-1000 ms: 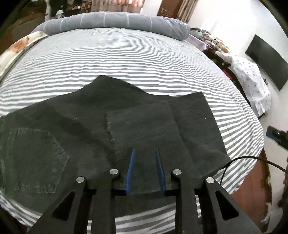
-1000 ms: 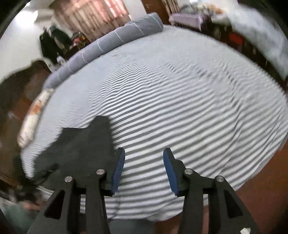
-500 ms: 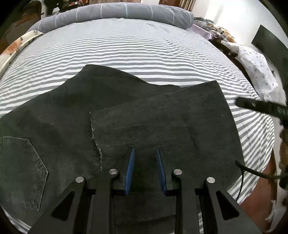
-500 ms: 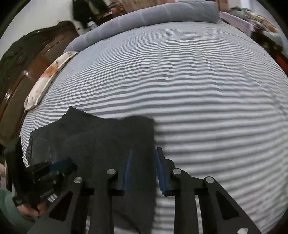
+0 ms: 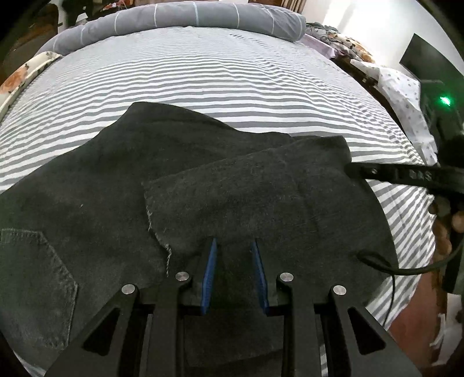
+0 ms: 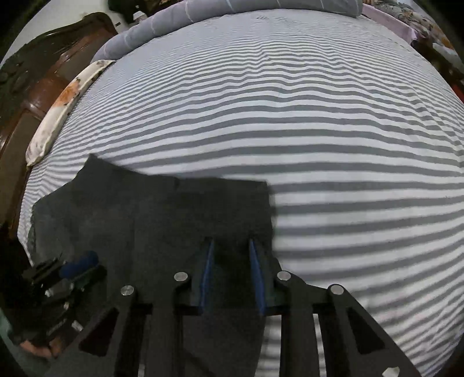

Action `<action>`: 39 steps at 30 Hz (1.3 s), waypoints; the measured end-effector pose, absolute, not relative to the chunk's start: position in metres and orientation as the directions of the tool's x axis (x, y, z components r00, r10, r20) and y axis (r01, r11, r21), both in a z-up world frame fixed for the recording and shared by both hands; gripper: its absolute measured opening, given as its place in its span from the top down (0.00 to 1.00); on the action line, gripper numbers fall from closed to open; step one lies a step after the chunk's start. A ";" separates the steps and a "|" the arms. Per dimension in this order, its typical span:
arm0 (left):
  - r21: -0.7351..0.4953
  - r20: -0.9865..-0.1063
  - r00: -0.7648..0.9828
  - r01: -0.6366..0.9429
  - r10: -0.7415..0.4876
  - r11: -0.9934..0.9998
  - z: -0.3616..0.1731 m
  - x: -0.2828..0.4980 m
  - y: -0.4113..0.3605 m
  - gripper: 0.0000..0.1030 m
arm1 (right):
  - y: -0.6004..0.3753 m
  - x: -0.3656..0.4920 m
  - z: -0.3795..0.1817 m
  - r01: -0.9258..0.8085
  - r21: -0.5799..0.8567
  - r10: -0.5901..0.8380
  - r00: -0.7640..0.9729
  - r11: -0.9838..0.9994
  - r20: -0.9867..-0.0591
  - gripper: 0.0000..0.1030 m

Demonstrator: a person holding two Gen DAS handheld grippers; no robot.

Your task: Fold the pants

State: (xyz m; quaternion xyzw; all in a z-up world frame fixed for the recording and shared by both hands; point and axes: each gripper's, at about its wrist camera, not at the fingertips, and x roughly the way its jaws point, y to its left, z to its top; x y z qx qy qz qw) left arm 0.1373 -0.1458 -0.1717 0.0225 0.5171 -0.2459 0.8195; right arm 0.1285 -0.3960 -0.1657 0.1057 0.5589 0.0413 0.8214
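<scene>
Dark grey denim pants [image 5: 139, 185] lie on a striped bed, a leg folded back over the upper part, a back pocket [image 5: 32, 278] at the left. My left gripper [image 5: 233, 246] is shut on the near edge of the folded leg. My right gripper [image 6: 229, 243] is shut on the pants [image 6: 162, 214] near their right edge. The right gripper's finger also shows in the left wrist view [image 5: 406, 175], at the far right corner of the fold. The left gripper shows at the lower left of the right wrist view [image 6: 63, 278].
The grey-and-white striped bed sheet [image 5: 208, 75] stretches beyond the pants. A grey bolster [image 5: 179, 17] lies at the far edge. A dark wooden headboard [image 6: 37, 87] stands at the left. A black cable [image 5: 406, 269] trails at the right, by a dotted cloth [image 5: 406, 95].
My right gripper swung in from over the bare sheet to the pants' right edge and closed on it. The left gripper stayed shut on the leg and moved forward.
</scene>
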 end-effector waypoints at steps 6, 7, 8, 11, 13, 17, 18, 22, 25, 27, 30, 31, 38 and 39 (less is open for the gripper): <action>-0.210 -0.855 0.347 0.448 -0.386 0.869 -0.172 0.123 -0.129 0.74 | -0.381 0.081 -0.168 0.003 0.211 0.200 0.309 0.977 -0.930 0.78; -0.206 -0.856 0.349 0.447 -0.382 0.870 -0.171 0.121 -0.128 0.74 | -0.377 0.071 -0.171 -0.005 0.206 0.198 0.297 0.979 -0.934 0.78; -0.204 -0.856 0.350 0.446 -0.380 0.872 -0.171 0.120 -0.127 0.74 | -0.374 0.064 -0.172 -0.007 0.205 0.198 0.293 0.979 -0.935 0.78; -0.194 -0.858 0.358 0.439 -0.368 0.878 -0.171 0.115 -0.125 0.74 | -0.368 0.043 -0.175 0.003 0.205 0.197 0.278 0.979 -0.940 0.78; -0.182 -0.857 0.367 0.440 -0.362 0.879 -0.171 0.111 -0.123 0.74 | -0.365 0.030 -0.178 0.010 0.209 0.199 0.276 0.978 -0.940 0.78; -0.170 -0.857 0.375 0.443 -0.354 0.880 -0.173 0.106 -0.122 0.73 | -0.364 0.024 -0.183 0.027 0.209 0.194 0.278 0.977 -0.941 0.78; -0.169 -0.856 0.378 0.441 -0.353 0.881 -0.173 0.105 -0.123 0.73 | -0.363 0.023 -0.185 0.026 0.204 0.188 0.280 0.979 -0.941 0.78; -0.177 -0.856 0.377 0.428 -0.353 0.886 -0.175 0.107 -0.123 0.73 | -0.358 0.028 -0.189 0.021 0.181 0.168 0.280 0.983 -0.945 0.78; -0.201 -0.856 0.366 0.417 -0.366 0.887 -0.172 0.109 -0.119 0.73 | -0.357 0.027 -0.189 0.024 0.177 0.163 0.284 0.984 -0.945 0.78; -0.249 -0.848 0.356 0.388 -0.393 0.887 -0.165 0.110 -0.106 0.72 | -0.359 0.025 -0.185 0.046 0.190 0.167 0.300 0.981 -0.939 0.74; -0.309 -0.819 0.381 0.337 -0.429 0.889 -0.146 0.105 -0.076 0.60 | -0.358 0.018 -0.168 0.083 0.217 0.172 0.372 0.973 -0.912 0.54; -0.332 -0.805 0.397 0.313 -0.440 0.890 -0.139 0.103 -0.062 0.50 | -0.357 0.015 -0.160 0.091 0.214 0.161 0.398 0.973 -0.903 0.47; -0.510 -0.721 0.526 0.037 -0.451 0.859 -0.108 0.092 0.075 0.45 | -0.347 -0.011 -0.098 0.120 0.336 0.197 0.613 0.934 -0.765 0.32; -0.536 -0.712 0.540 -0.003 -0.450 0.844 -0.108 0.090 0.092 0.45 | -0.347 -0.014 -0.092 0.122 0.350 0.202 0.625 0.929 -0.754 0.32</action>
